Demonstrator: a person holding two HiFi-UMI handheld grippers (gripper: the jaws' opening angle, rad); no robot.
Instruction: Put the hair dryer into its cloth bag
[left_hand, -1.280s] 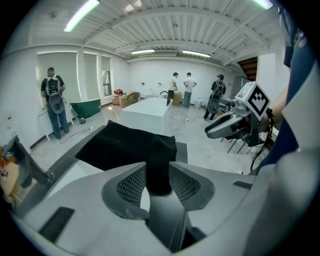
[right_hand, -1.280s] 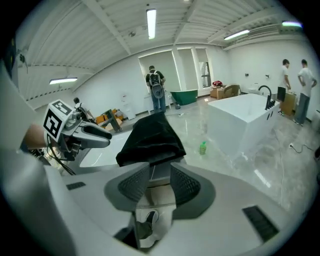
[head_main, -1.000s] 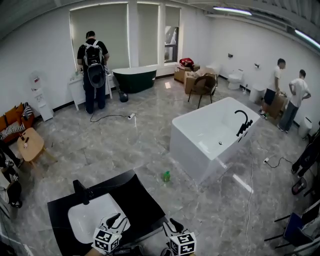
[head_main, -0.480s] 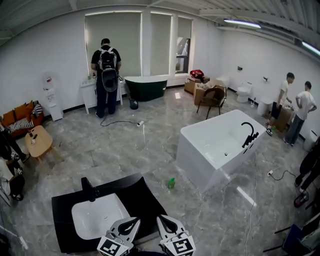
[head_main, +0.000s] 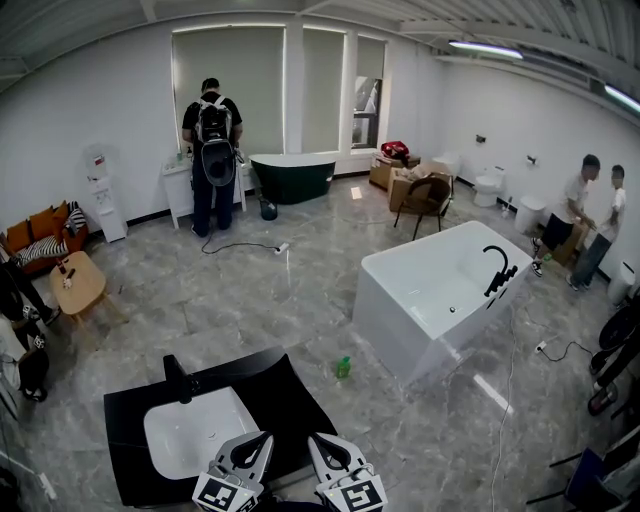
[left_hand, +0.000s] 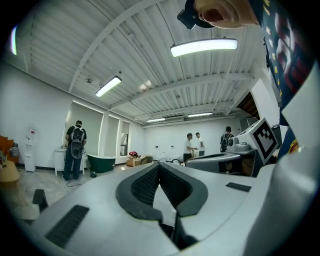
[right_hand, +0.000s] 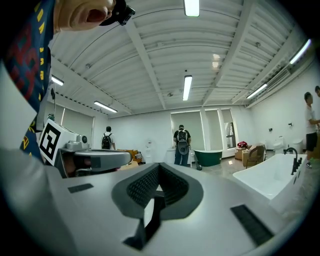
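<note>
Since a second ago your tongs have risen into the head view and drawn together, their jaws clenched on nothing. The hair dryer and cloth bag show in no view, so I cannot tell whether bagging is unstarted or finished. Your left tongs and right tongs point roughly level, side by side, over the black worktop.

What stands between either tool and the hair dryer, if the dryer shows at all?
Nothing can be judged: no hair dryer or cloth bag shows in any view. The left tool and right tool are both shut and empty, at the near edge of a black counter with a white sink.
</note>
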